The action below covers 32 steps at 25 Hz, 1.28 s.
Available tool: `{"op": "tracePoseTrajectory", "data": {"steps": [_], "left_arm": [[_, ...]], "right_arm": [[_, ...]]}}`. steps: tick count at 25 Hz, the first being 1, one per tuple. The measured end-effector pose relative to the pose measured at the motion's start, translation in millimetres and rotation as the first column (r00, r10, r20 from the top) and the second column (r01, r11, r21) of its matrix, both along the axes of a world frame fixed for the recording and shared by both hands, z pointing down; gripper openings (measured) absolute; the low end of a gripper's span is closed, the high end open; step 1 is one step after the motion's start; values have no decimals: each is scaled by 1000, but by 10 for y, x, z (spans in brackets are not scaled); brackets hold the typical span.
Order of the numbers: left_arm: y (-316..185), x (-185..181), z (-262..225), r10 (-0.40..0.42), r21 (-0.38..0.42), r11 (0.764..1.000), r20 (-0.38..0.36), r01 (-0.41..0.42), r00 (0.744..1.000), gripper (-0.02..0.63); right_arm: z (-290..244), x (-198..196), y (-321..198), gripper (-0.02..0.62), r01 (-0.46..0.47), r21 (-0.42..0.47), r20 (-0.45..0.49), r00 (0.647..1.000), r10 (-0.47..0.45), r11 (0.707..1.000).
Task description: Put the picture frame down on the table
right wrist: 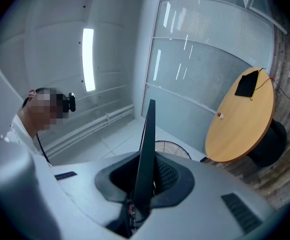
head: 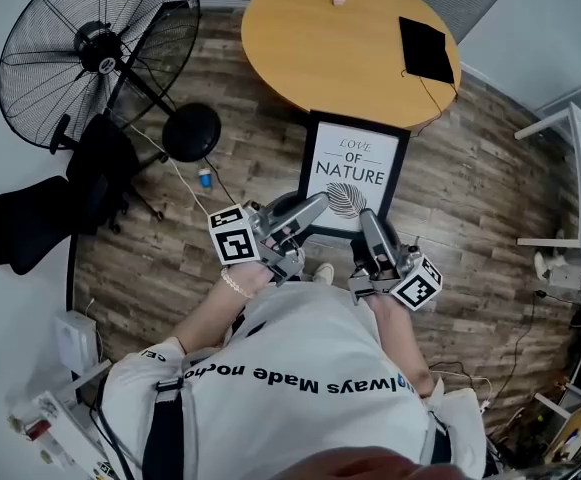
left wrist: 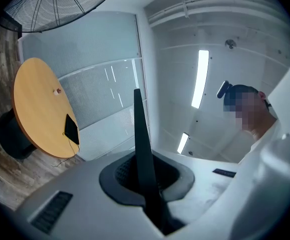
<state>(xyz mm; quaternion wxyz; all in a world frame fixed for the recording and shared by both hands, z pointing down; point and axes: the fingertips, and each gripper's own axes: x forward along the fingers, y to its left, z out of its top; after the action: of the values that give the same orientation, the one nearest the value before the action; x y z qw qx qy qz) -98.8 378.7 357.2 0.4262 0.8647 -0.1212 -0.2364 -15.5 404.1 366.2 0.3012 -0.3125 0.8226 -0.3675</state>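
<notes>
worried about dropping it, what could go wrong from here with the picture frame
The left tongs and right tongs pinch only the thin near edge of the picture frame, so it could tip or slip out.
The frame looks mostly over the floor, short of the table; letting go early would likely drop it.
A black pouch lies on the table; the frame could land on it.

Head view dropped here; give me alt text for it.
Seen from above, a black picture frame is gripped at its near edge by the left hand-held gripper and the right hand-held gripper, over wooden floor near a round table. A floor fan stands at upper left.
</notes>
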Motion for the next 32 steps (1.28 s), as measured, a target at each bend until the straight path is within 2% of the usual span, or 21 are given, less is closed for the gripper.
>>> {"op": "tracePoseTrajectory", "data": {"steps": [32], "left_arm": [[-28, -20, -17, 5, 3, 1000, 13, -5, 1000, 40]], "right_arm": [[9, -26, -4, 69, -39, 8, 13, 999, 38, 999]]}}
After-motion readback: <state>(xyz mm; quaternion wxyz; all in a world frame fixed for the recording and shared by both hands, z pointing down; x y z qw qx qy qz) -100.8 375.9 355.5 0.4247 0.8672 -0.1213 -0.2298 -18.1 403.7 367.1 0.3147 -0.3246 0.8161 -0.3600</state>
